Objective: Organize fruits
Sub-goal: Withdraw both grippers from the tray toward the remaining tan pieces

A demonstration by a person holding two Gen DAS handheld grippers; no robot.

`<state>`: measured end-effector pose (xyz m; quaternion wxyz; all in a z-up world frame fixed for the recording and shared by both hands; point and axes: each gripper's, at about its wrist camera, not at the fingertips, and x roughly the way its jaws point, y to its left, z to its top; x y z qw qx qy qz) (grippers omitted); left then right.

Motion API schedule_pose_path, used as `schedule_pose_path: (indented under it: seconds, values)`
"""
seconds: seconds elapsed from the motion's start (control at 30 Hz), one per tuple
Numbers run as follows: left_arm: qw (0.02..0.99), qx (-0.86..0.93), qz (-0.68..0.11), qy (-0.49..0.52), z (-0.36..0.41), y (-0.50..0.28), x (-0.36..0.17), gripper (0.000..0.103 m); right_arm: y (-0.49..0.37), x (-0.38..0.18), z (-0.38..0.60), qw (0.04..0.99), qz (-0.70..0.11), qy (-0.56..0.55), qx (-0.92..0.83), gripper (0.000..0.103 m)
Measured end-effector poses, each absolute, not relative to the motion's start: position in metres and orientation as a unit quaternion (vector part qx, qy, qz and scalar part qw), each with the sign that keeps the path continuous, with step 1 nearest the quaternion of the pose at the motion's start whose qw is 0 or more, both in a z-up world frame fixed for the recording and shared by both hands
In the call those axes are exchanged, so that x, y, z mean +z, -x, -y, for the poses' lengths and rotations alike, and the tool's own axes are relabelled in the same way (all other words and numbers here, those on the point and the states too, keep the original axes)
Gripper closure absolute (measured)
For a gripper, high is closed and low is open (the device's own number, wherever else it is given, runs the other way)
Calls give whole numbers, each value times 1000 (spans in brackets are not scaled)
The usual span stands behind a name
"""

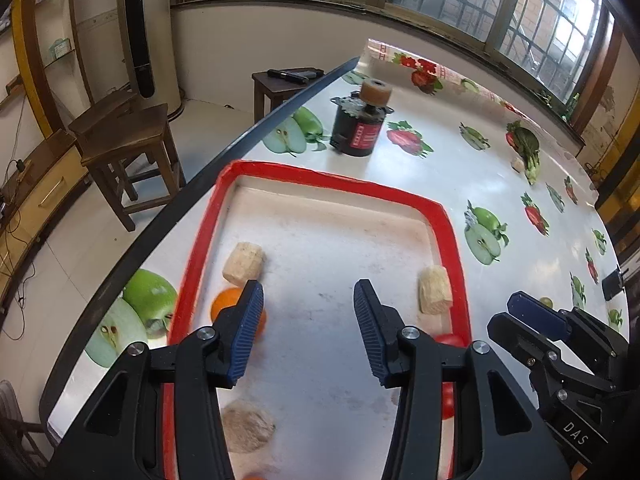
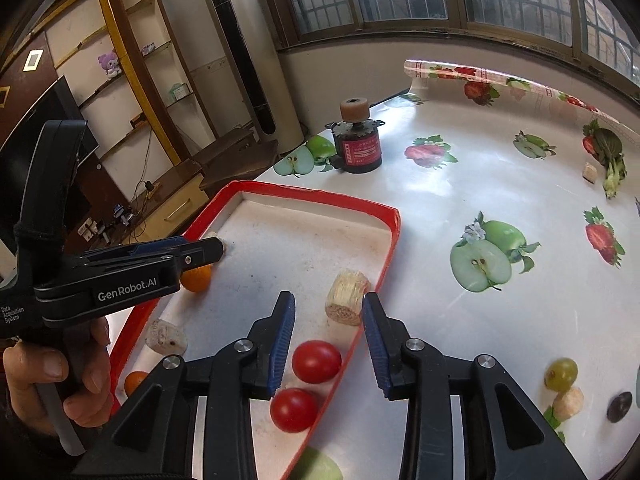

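Nearest on the worktop [image 2: 460,208], both grippers, left [image 1: 308,328] and right [image 2: 328,344], hover with fingers spread wide, holding nothing. Inside the red-rimmed tray [image 2: 320,194] lie two tomatoes [image 2: 316,361], two oranges [image 2: 196,278] and three pale chunks [image 2: 346,298]. Right of it sit one green grape [image 2: 562,374], one dark grape [image 2: 619,407] and another chunk [image 2: 568,402]. Farther off stands one motor [image 2: 358,144].

Table cover [image 2: 460,200]: glossy printed sheet, smooth, throwing back window glare.
Tray [image 1: 448,224]: red rim, matt white floor, scuffed and smudged grey.
Tomatoes [image 2: 316,361]: smooth, shiny red skin.
Orange [image 2: 196,278]: finely dimpled, dull sheen.
Cut stalk pieces [image 2: 346,298]: pale, fibrous, rough on the ends.
Left gripper [image 1: 308,330]: matt black plastic, ribbed blue pads, bright metal screws.
Stools [image 1: 124,140]: dark, worn wood.
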<state>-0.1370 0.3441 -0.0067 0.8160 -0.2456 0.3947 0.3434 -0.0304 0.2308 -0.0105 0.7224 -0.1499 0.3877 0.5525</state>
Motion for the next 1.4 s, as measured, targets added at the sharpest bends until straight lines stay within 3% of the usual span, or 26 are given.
schedule_pose_path:
  seconds: [0.9, 1.4]
  values:
    - [855, 220, -424, 201, -198, 67, -3, 58, -22, -9, -25, 798, -402, 73, 442, 61]
    - [859, 170, -448, 179, -154, 27, -17, 58, -26, -26, 27, 811, -419, 68, 404, 61]
